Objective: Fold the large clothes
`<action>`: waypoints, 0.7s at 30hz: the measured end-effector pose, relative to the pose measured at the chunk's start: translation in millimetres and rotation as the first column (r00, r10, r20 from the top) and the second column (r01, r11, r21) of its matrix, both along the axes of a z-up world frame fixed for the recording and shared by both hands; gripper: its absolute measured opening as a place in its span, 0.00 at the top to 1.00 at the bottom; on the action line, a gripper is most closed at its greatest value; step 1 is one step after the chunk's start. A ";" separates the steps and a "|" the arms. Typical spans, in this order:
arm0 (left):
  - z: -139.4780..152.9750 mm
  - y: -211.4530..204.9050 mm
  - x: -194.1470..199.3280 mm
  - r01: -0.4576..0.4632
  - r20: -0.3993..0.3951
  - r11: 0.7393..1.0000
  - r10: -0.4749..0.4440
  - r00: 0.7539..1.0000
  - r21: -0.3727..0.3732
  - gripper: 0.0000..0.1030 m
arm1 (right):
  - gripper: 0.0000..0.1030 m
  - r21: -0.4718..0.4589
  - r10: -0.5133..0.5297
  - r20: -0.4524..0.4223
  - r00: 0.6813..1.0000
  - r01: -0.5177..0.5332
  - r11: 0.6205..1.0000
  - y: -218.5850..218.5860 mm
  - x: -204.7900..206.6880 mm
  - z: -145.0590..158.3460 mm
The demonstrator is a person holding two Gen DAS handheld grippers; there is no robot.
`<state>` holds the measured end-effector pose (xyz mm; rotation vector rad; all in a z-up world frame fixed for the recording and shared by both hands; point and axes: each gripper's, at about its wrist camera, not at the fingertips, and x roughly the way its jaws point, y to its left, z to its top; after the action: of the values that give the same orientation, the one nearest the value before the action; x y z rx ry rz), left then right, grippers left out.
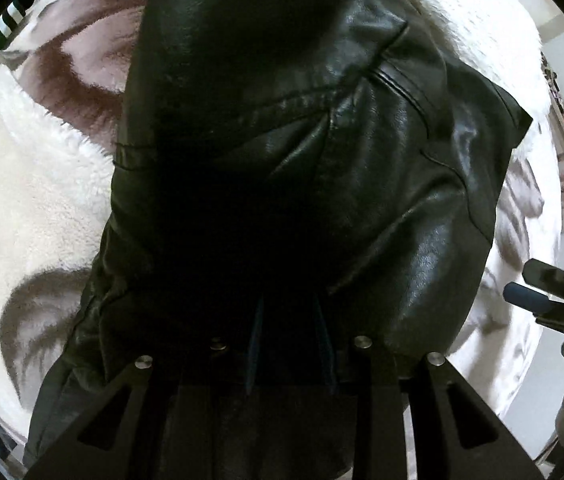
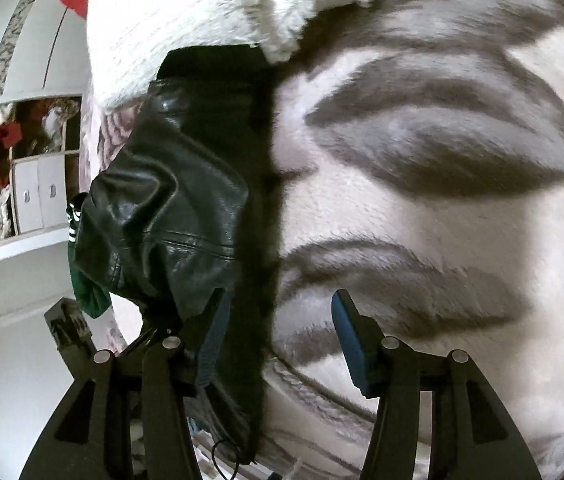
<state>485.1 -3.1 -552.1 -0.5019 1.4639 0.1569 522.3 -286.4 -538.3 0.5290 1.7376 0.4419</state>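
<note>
The left gripper (image 1: 287,344) pinched the glossy black leather jacket (image 1: 321,152) above the fluffy white grey-patterned blanket (image 1: 34,208); the right gripper (image 2: 278,320) stood apart, its blue-padded fingers (image 2: 347,328) clasping nothing.

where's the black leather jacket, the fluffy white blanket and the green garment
black leather jacket (image 1: 381,168): left wrist view, on its creased shiny panel
fluffy white blanket (image 2: 421,216): right wrist view, on a bare pale patch between grey leaf prints
green garment (image 2: 92,294): right wrist view, on the fold hanging below the jacket

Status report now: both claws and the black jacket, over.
Left claw shut on black leather jacket. Right claw open, pads apart, jacket edge between. White fluffy garment beside jacket.
</note>
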 end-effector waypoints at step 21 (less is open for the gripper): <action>49.4 -10.1 -54.7 -0.069 0.103 0.985 0.053 0.993 0.156 0.76 | 0.13 0.417 0.110 0.035 0.993 -0.115 0.902 123.4 53.6 -84.3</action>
<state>430.5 -13.2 -502.8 -0.4189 1.3278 0.2915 575.9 -163.0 -622.6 0.7301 1.6720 0.9116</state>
